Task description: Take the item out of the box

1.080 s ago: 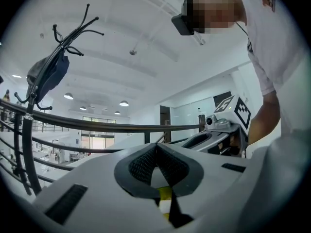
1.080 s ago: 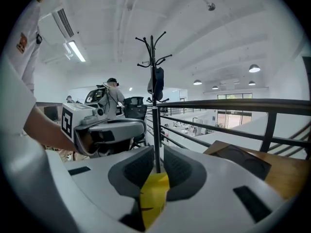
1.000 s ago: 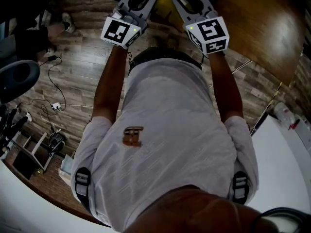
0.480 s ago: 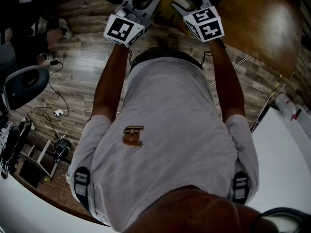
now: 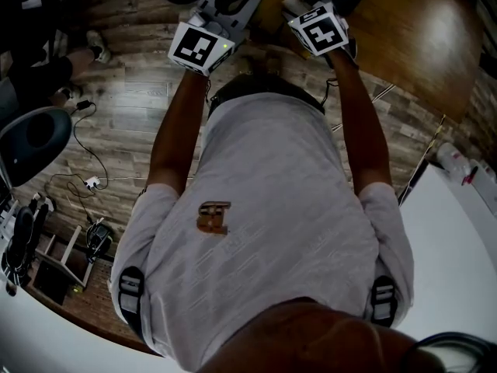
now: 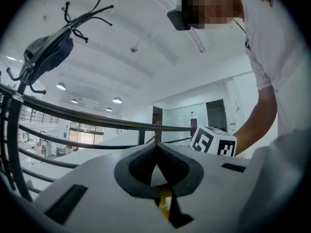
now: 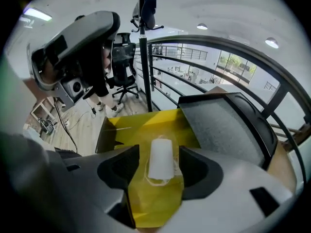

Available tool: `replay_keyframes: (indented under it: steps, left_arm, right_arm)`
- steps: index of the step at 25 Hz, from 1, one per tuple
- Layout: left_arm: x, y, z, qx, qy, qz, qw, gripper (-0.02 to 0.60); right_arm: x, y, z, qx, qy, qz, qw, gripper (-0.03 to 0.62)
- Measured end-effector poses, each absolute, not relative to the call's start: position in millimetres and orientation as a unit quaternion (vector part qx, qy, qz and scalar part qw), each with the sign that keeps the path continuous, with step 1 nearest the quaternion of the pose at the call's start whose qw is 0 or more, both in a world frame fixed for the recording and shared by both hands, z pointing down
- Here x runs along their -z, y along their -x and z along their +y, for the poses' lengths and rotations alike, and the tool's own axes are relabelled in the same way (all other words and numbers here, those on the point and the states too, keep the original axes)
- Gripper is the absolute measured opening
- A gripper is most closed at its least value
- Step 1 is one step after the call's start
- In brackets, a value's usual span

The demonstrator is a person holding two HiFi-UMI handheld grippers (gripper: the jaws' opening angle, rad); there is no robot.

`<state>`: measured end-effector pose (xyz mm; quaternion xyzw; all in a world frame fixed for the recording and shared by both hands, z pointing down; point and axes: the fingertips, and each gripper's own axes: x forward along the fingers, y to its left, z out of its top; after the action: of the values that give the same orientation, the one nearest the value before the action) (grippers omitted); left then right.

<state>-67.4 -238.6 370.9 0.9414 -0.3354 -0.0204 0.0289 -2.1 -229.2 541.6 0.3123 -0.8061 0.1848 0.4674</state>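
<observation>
In the right gripper view a white cylinder-shaped item (image 7: 160, 158) lies on the yellow box (image 7: 146, 130). My right gripper (image 7: 158, 153) is just above it, its jaws opening, one dark pad on each side with a gap to the item. The head view shows that gripper (image 5: 307, 10) far out in front of the person. My left gripper (image 6: 156, 148) points up at the ceiling, its tips touching; a bit of yellow shows low in its gap. The left gripper (image 7: 73, 47) also hangs at the upper left of the right gripper view.
A black case with a grey foam panel (image 7: 223, 125) lies to the right of the yellow box. A railing (image 7: 252, 72), a coat stand (image 7: 143, 42) and an office chair (image 7: 124, 67) stand behind. The head view shows a wooden table (image 5: 419, 45), a blue chair (image 5: 35, 134) and floor cables (image 5: 85, 154).
In the head view the right gripper has moved farther out and turned its marker cube. The left gripper has barely shifted.
</observation>
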Motion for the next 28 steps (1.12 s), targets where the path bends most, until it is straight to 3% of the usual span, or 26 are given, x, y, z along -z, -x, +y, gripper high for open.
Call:
replay_keyframes:
  steps: [10, 28]
  left_arm:
    - [-370, 73, -252, 0.017, -0.942, -0.334, 0.034, 0.020]
    - [-375, 72, -258, 0.007, -0.940, -0.340, 0.039, 0.020]
  right_arm:
    - [-569, -7, -224, -0.225, -0.287, -0.768, 0.526, 0.244]
    - [-581, -5, -235, -0.232, -0.265, -0.767, 0.537, 0.242]
